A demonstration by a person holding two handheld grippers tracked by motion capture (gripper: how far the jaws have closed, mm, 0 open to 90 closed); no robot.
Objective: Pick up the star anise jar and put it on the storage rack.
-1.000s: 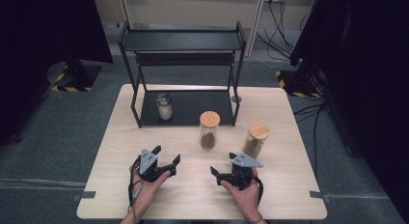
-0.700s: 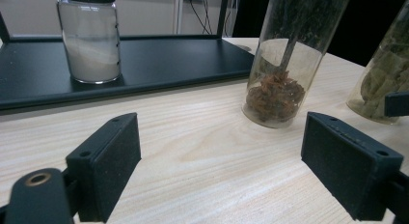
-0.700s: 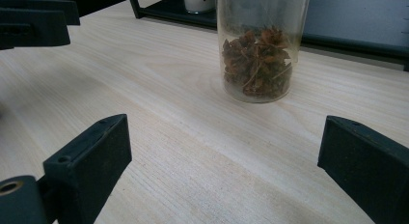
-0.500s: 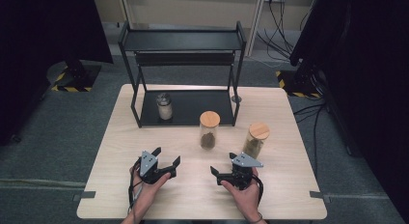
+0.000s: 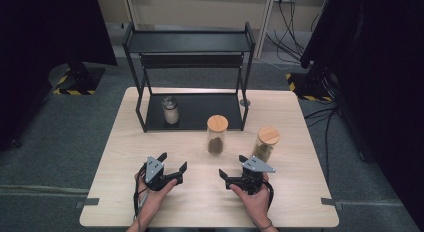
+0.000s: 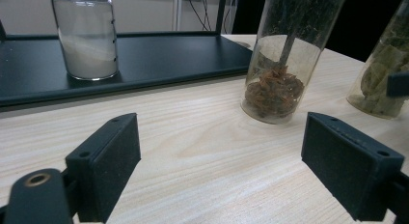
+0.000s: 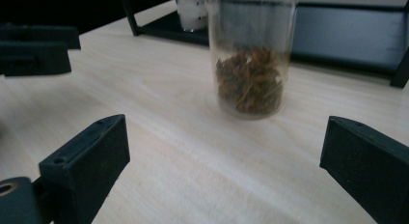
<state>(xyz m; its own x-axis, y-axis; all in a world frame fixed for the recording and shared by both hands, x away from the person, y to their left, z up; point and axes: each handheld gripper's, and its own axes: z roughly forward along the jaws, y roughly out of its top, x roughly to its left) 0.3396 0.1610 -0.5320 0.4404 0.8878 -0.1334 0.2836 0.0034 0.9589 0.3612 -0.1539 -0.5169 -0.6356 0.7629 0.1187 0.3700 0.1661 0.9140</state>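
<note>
On the pale wooden table (image 5: 300, 122) the left gripper (image 5: 173, 167) and the right gripper (image 5: 232, 166) rested low near the person's edge, each held in a hand and each with its jaws spread wide apart and holding nothing. Nearest to both stood the middle jar (image 5: 217, 135), a clear glass cylinder with a round wooden lid and a clump of reddish-brown dried matter at its bottom; it stood upright on the bare tabletop, just in front of the black rack (image 5: 187, 42) and farther from the person than either gripper. In the left gripper view the middle jar (image 6: 279, 69) sat beyond the jaws and toward the right-hand jaw, apart from both, with open wood grain between it and the pads. In the right gripper view the same jar (image 7: 251, 64) stood ahead of the jaws and roughly centred between them, again well clear of either one, and the black jaws of the other gripper showed at the far left edge. To the right of it in the high view stood a second jar (image 5: 266, 143) with a wooden lid and greenish contents, close beside the right gripper's far side though contact could not be judged; its lower wall showed at the right edge of the left gripper view (image 6: 381, 74). A small jar of white powder (image 5: 170, 110) stood on the rack's lower shelf, well apart from both grippers.
</note>
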